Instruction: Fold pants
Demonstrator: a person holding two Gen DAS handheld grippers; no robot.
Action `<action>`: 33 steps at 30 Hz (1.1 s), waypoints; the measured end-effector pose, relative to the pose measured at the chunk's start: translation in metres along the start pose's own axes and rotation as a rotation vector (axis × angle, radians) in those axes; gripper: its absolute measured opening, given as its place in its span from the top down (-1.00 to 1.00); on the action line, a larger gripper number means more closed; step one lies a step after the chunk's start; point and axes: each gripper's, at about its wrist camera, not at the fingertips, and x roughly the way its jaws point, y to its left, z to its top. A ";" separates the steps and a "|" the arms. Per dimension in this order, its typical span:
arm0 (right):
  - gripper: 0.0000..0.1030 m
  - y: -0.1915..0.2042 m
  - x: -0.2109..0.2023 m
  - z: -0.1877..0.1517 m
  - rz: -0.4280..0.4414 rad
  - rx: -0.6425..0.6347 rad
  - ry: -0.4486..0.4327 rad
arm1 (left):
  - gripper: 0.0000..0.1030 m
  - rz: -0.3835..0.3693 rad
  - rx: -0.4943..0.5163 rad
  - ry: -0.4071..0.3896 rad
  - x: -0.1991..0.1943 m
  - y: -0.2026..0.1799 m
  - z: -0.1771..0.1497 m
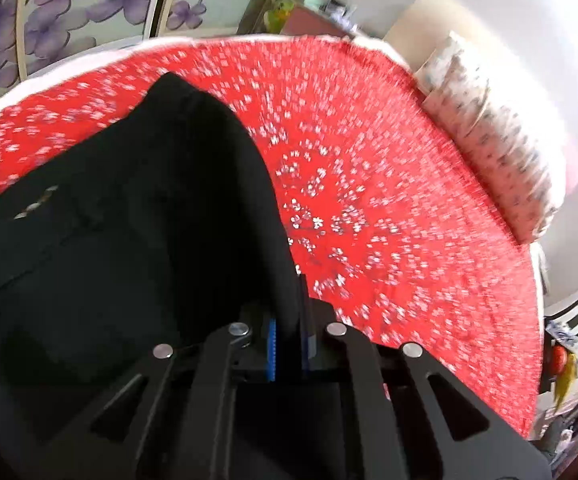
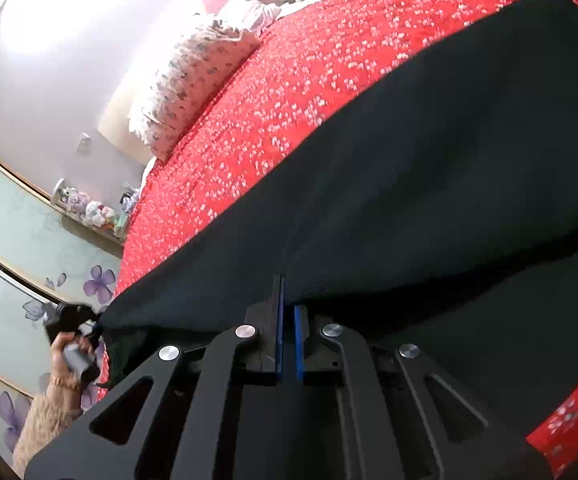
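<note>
The black pants [image 1: 149, 220] are held up over a bed with a red flowered cover [image 1: 369, 200]. My left gripper [image 1: 287, 332] is shut on an edge of the pants, which drape away to the left and up. In the right wrist view the pants [image 2: 429, 180] stretch across the frame above the bed cover [image 2: 289, 100]. My right gripper [image 2: 287, 320] is shut on their near edge. The left gripper [image 2: 71, 332] and the hand that holds it show at the lower left, at the other end of the fabric.
A patterned pillow [image 1: 489, 140] lies at the head of the bed; it also shows in the right wrist view [image 2: 193, 80]. A wardrobe with purple flower doors [image 1: 69, 20] stands beyond the bed. A shelf with small toys [image 2: 89, 212] is beside it.
</note>
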 end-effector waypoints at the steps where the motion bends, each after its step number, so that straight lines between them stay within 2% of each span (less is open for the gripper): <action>1: 0.92 0.000 -0.002 0.001 0.004 -0.002 -0.012 | 0.86 -0.013 0.004 -0.015 -0.011 0.003 -0.003; 7: 0.92 0.001 -0.030 0.016 0.046 0.000 -0.140 | 0.86 -0.103 0.027 -0.105 -0.095 0.034 -0.034; 11: 0.92 -0.007 -0.047 0.027 0.087 0.040 -0.210 | 0.85 -0.142 0.029 -0.154 -0.144 0.062 -0.067; 14: 0.92 -0.015 -0.056 0.030 0.112 0.065 -0.231 | 0.85 -0.158 0.024 -0.195 -0.172 0.088 -0.099; 19: 0.92 -0.024 -0.062 0.030 0.106 0.093 -0.225 | 0.84 -0.158 -0.002 -0.214 -0.186 0.120 -0.149; 24: 0.92 -0.030 -0.065 0.029 0.090 0.115 -0.208 | 0.84 -0.178 -0.087 -0.224 -0.187 0.149 -0.178; 26: 0.92 -0.031 -0.065 0.028 0.076 0.107 -0.199 | 0.82 -0.172 -0.084 -0.231 -0.182 0.154 -0.187; 29: 0.92 -0.028 -0.063 0.026 0.058 0.089 -0.180 | 0.64 -0.157 -0.114 -0.211 -0.168 0.164 -0.187; 30: 0.92 -0.028 -0.062 0.025 0.054 0.084 -0.175 | 0.47 -0.162 -0.157 -0.199 -0.165 0.173 -0.183; 31: 0.92 -0.027 -0.062 0.024 0.049 0.078 -0.172 | 0.39 -0.172 -0.195 -0.200 -0.164 0.181 -0.177; 33: 0.92 -0.028 -0.061 0.024 0.045 0.073 -0.168 | -0.01 -0.179 -0.267 -0.233 -0.168 0.200 -0.161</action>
